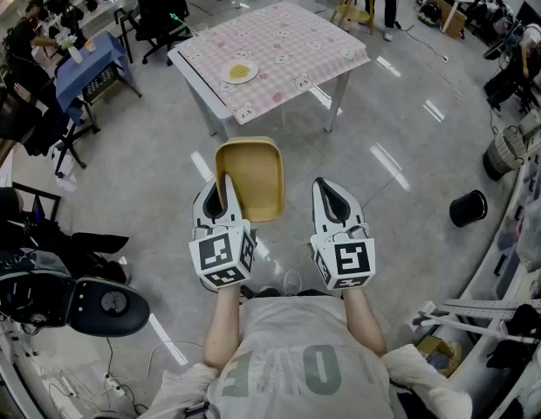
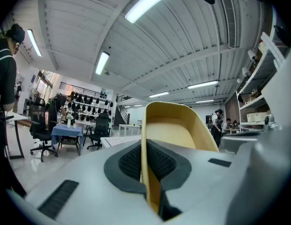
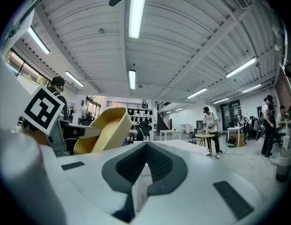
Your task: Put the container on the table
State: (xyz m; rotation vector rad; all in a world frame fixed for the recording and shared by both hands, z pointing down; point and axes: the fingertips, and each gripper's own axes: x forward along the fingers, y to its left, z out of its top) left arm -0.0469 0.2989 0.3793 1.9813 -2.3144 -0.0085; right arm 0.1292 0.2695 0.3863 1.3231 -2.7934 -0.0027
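Table (image 1: 279, 51) upper centre of head view, well ahead. Yellow container (image 1: 250, 177) mid-frame, off the floor, its near rim pinched by left gripper (image 1: 220, 197). Right gripper (image 1: 333, 201) jaws together, empty. Container looks light, stiff, probably slick: a one-sided rim pinch may tilt.

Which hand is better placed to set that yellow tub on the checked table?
Left. The left gripper is clamped on the rim of the yellow container; the right gripper holds nothing. The table stands ahead.

Left gripper (image 2: 146, 149) fingers (image 2: 124, 165) clamped on yellow container (image 2: 178, 125) wall; blue-clothed table (image 2: 65, 131), black office chairs (image 2: 38, 123) in background left.
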